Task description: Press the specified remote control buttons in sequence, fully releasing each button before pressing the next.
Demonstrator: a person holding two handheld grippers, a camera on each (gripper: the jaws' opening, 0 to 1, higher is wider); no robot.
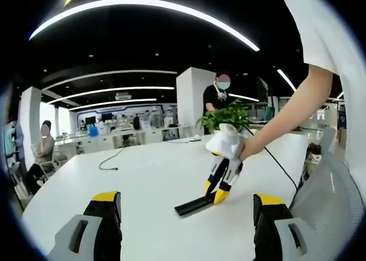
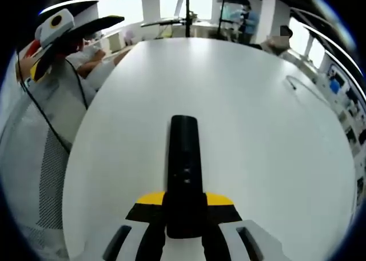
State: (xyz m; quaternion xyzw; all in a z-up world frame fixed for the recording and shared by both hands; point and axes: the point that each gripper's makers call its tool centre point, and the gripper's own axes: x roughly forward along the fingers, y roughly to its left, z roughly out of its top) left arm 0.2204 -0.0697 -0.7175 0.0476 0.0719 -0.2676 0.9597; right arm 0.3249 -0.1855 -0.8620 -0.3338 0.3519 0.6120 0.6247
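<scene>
Left gripper view low, across white table point(image 1: 143, 181) toward right gripper point(image 1: 217, 193); right gripper view close above remote point(image 2: 184, 158); both sharing remote.

Legible text, labels, brands, numbers, signs: none. Remote control point(image 2: 184, 169): dark face, button markings too small to read. Far wall displays point(image 1: 114, 113) behind the office desks: blurred, no characters can be made out.

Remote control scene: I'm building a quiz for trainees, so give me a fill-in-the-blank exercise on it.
1. The remote is ____ in colour.
2. The remote lies on a ____ table.
3. The ____ gripper has its jaws around one end of the remote.
4. In the left gripper view, a potted ____ stands behind that gripper.

Missing words: black; white; right; plant
</scene>
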